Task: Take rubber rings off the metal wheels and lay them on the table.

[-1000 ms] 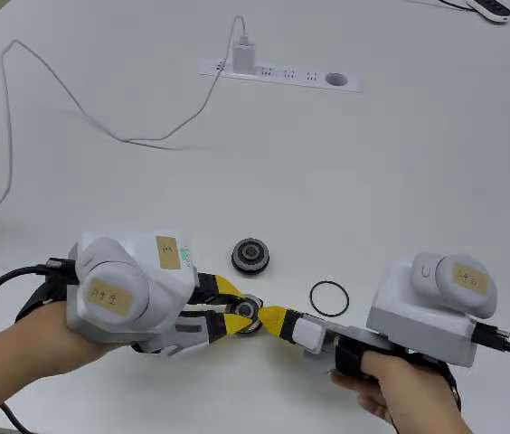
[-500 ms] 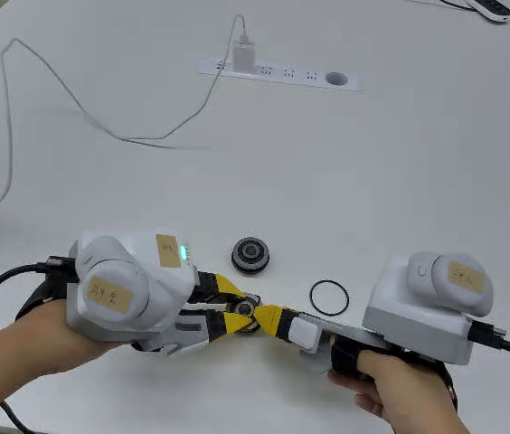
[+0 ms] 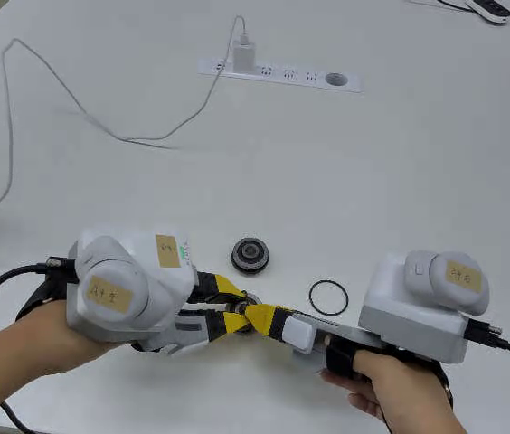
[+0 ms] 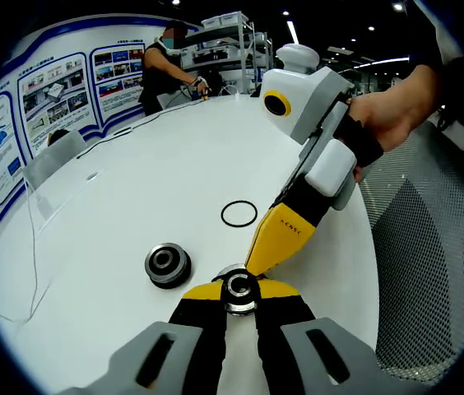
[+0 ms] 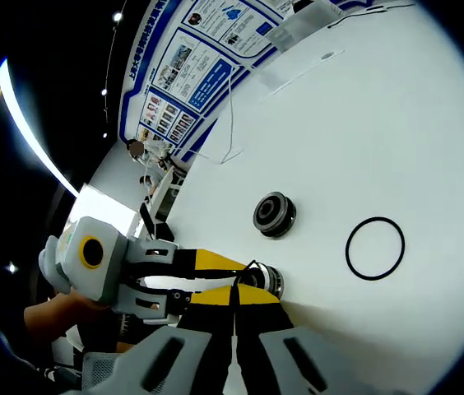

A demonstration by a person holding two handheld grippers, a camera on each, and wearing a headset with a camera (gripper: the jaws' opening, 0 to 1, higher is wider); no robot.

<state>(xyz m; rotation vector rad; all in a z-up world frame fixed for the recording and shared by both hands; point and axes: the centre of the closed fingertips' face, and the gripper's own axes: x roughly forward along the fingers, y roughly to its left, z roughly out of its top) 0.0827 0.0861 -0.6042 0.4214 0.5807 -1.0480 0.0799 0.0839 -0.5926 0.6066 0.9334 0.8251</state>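
While your left hand-held gripper (image 3: 231, 309) lies low over the counter (image 3: 345, 181), its yellow-tipped jaws are clamped on a metal wheel (image 4: 238, 285), one tip on each side of it. Just right of that wheel, your right hand-held gripper (image 3: 259, 316) comes in from the opposite side. Its jaws are closed together and its tips are at the wheel's rim. A second wheel (image 3: 250, 255) lies flat on the counter just beyond the two grippers, apart from both. Farther right, a loose rubber ring (image 3: 328, 297) lies flat beside the right gripper's body, touching nothing.

The head view hides most of the clamped wheel behind the yellow tips. The left gripper view shows its bright hub face-on between the jaws, with the right gripper's tip touching it from above right. The right gripper view adds a thin black arc of rubber (image 5: 251, 267) standing up at the wheel's edge by the closed tips; whether the jaws pinch it I cannot tell. At the far side of the head view lie a white power strip (image 3: 279, 74) and its cable (image 3: 47, 72).
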